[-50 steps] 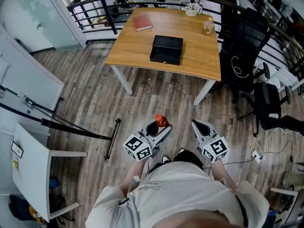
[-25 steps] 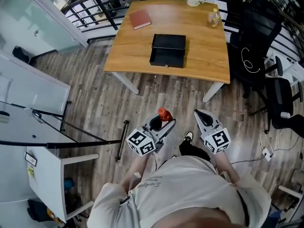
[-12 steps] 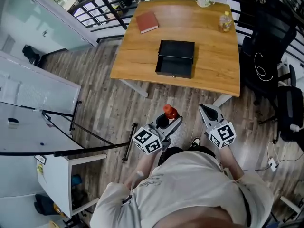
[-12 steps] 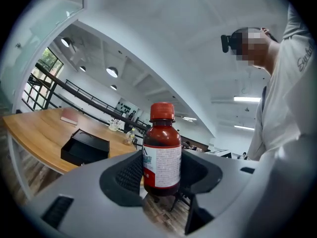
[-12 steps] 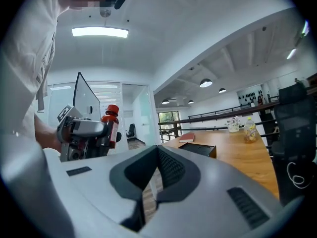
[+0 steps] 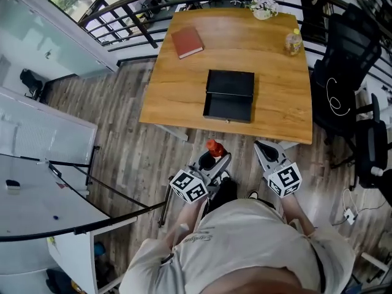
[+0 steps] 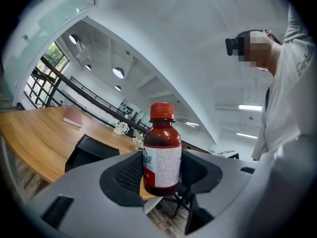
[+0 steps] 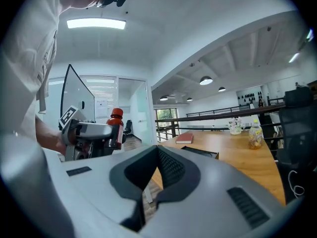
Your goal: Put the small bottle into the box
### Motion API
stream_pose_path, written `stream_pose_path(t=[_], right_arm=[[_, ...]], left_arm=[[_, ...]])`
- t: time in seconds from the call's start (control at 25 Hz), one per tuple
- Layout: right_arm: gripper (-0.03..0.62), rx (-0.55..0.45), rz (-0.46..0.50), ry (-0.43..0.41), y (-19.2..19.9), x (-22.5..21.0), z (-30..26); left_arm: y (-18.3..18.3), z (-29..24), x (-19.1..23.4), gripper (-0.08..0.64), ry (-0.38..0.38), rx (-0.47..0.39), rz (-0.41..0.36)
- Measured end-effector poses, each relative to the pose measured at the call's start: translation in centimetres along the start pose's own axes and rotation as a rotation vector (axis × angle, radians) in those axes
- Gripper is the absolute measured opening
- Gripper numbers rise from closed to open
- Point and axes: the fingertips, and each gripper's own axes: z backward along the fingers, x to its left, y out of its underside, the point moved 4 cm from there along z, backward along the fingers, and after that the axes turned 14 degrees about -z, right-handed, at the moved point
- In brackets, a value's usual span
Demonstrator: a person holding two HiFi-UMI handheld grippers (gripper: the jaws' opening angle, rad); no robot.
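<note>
Got left tool [image 6: 215, 159] clamped on small bottle [image 7: 161, 152], upright between ribbed black pads set in smooth grey moulded shells. Amber-brown cylindrical body, white printed label, ridged red screw cap standing clear above the jaws. Held in the air over the floor, near the bench's front edge, not in the box.

Got right tool [image 6: 262, 149] closed on itself: black pads pressed together along the centre line, nothing between them. Level with the left one and just beside it, each with a cube of square markers at the rear.

Seeing box [image 6: 229, 95] ahead, mid-bench, well apart from the bottle: black, matte, rectangular, open, lid half toward the far side, small light fitting on the front wall.

Bench [image 6: 177, 90] in warm light wood, smooth top, rounded corners, white legs. Also on it:
- flat red book [image 6: 187, 43] at far left
- clear plastic bottle [image 6: 293, 42] with a yellow cap at far right
- white pot of small flowers [image 6: 263, 8] at the far edge

Below, grey-brown plank floor [image 6: 122, 133]. Black office chair [image 6: 343, 66] off the bench's right side. White desk [image 6: 37, 188] at left, dark curved metal railing [image 6: 122, 11] behind the bench.
</note>
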Motion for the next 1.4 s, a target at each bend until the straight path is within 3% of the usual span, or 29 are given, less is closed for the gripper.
stream_pose_path(t=[0.32,0.56,0.84,1.0,1.24,1.4], right_arm=[[-0.005,-0.031,0.100,-0.011,-5.6,1.8,-8.6],[-0.005,-0.049,0.081,0.024,-5.8,2.4,-13.0],[-0.005,0.012,0.069,0.079,-5.1,-0.2,-13.9],[-0.005,0.016,0.079,0.053,-5.7,-1.3,-14.7],[-0.005,0.023,0.025,0.018,-5.5,-6.3,-16.2],[-0.005,0.016,0.054,-0.027,-7.3,-10.5,-17.2]], left_arm=[[-6.8,-1.8,8.7,0.225,0.078,-0.086,-0.055],[-6.4,-2.0,14.0,0.225,0.101,-0.082,-0.017],[-5.8,-4.4,16.1,0.225,0.141,-0.047,0.020],[-5.5,-6.5,17.0,0.225,0.152,-0.030,0.066],[-6.3,-10.8,17.6,0.225,0.118,0.011,0.041],[-6.8,-14.6,18.1,0.225,0.096,0.053,0.006]])
